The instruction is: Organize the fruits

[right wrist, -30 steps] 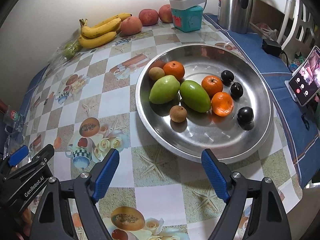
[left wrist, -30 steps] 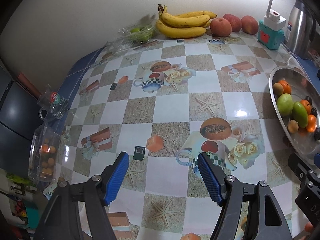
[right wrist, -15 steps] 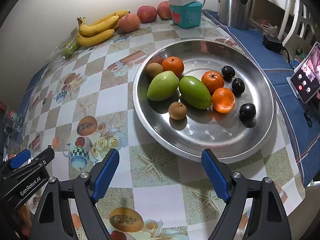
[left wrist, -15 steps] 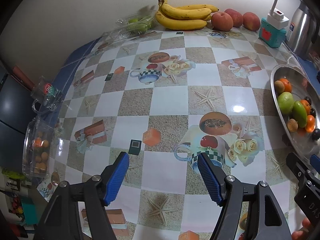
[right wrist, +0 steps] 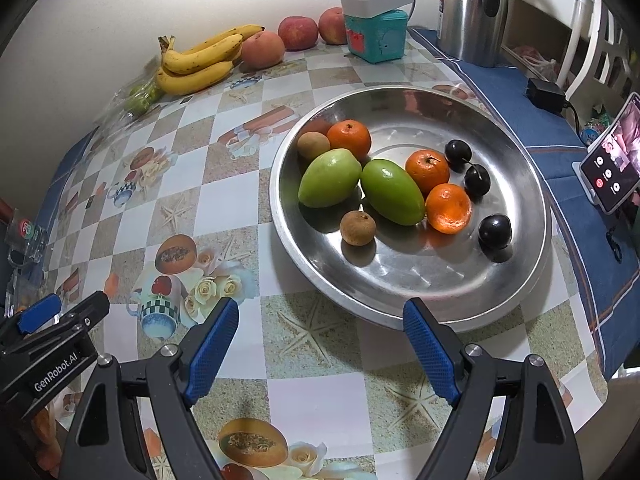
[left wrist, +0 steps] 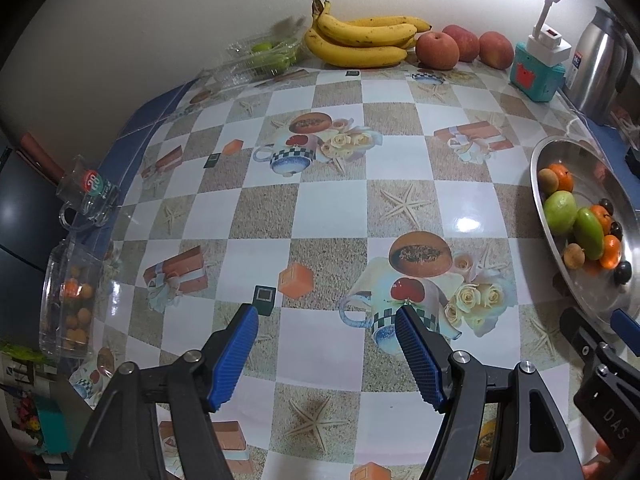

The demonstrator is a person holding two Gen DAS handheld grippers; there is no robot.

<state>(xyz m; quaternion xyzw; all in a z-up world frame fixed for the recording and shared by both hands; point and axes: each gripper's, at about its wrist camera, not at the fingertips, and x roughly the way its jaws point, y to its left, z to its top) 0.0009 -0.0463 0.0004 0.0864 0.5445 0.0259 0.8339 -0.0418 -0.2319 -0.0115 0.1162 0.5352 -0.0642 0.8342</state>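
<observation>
Near the counter's right edge, the tray (right wrist: 532,276) holds small round fruits (right wrist: 394,192): light, smooth, apt to roll, soft enough to bruise, so each probably wants a gentle pinch across its middle. Both the left fingers (left wrist: 236,356) and right fingers (right wrist: 212,344) stand released, grasping nothing.

Bare checked tablecloth (left wrist: 332,216) is lying open ahead of the left gripper (left wrist: 326,350), while the metal tray (right wrist: 532,264) is blocking the right side and bananas (left wrist: 360,42), apples (left wrist: 438,50) and kettle (right wrist: 472,8) are lining the wall.
</observation>
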